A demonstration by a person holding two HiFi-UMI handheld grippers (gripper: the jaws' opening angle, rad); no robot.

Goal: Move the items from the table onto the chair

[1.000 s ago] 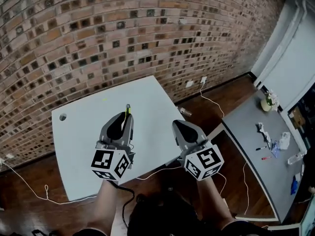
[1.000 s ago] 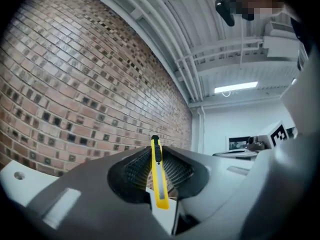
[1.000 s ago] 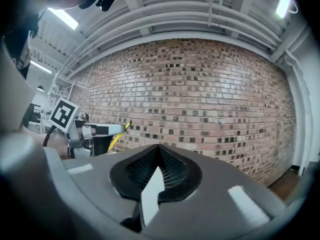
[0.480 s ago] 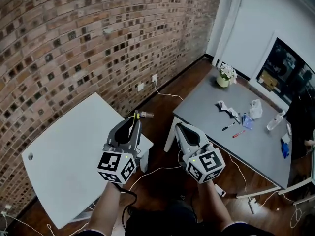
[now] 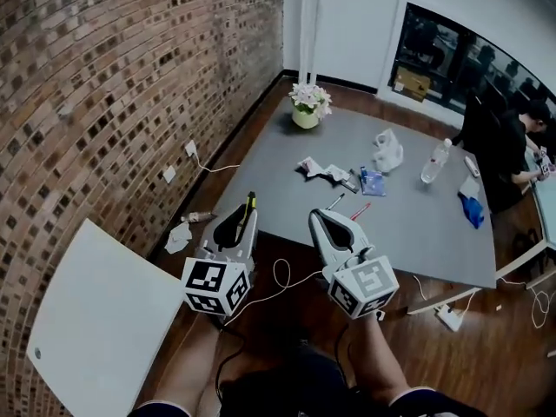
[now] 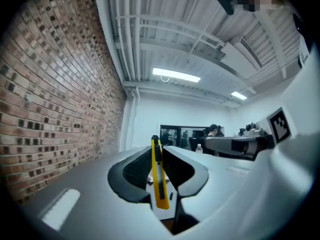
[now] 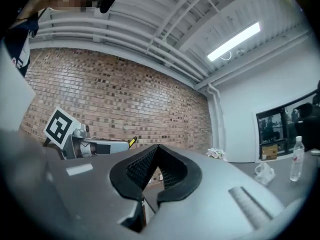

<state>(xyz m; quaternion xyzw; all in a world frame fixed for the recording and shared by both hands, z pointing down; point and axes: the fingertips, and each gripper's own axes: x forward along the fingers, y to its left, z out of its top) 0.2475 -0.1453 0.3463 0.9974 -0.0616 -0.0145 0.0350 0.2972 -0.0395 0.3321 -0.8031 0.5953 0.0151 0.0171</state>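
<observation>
The left gripper (image 6: 156, 149) is clamping a yellow utility knife (image 6: 159, 181) edgewise between its jaws, with the knife's tip sticking out past the fingertips. The right gripper (image 7: 156, 150) is carrying nothing, and its jaws are meeting at the tips. Both are pointing level towards the grey table (image 5: 434, 241), which is bearing a water bottle (image 5: 432, 162), a flower pot (image 5: 306, 111), pens (image 5: 347, 207) and crumpled paper (image 5: 323, 170). A white table (image 5: 95, 320) is standing left, beside the brick wall (image 5: 104, 102).
</observation>
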